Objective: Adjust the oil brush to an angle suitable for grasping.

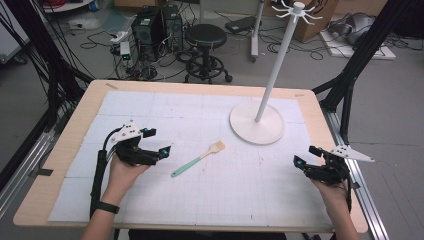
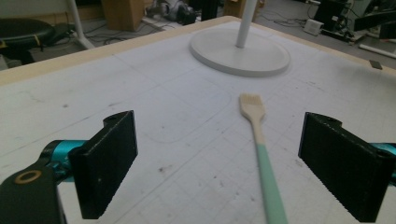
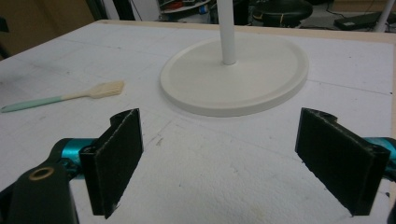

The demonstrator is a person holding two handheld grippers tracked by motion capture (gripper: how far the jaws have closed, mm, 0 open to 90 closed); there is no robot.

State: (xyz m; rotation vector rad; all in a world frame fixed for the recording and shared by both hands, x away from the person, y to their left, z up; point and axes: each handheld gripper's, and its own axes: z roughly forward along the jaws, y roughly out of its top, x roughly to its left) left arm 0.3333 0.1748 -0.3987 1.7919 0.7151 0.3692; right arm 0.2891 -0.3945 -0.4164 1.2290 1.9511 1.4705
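On white mat [image 1: 150, 195], one brush [image 1: 198, 159], one stand [image 1: 257, 123], two gaping tongs.

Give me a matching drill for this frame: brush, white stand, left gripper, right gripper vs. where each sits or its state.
Things:
1. brush
2. white stand
3. left gripper
4. right gripper

Places or states:
A. jaws open, near the table's right edge
B. upright, round base on the far right part of the mat
C. lying flat mid-mat, mint handle, bristles toward the stand
D. jaws open, just left of the mint handle

Pairs: 1-C, 2-B, 3-D, 4-A
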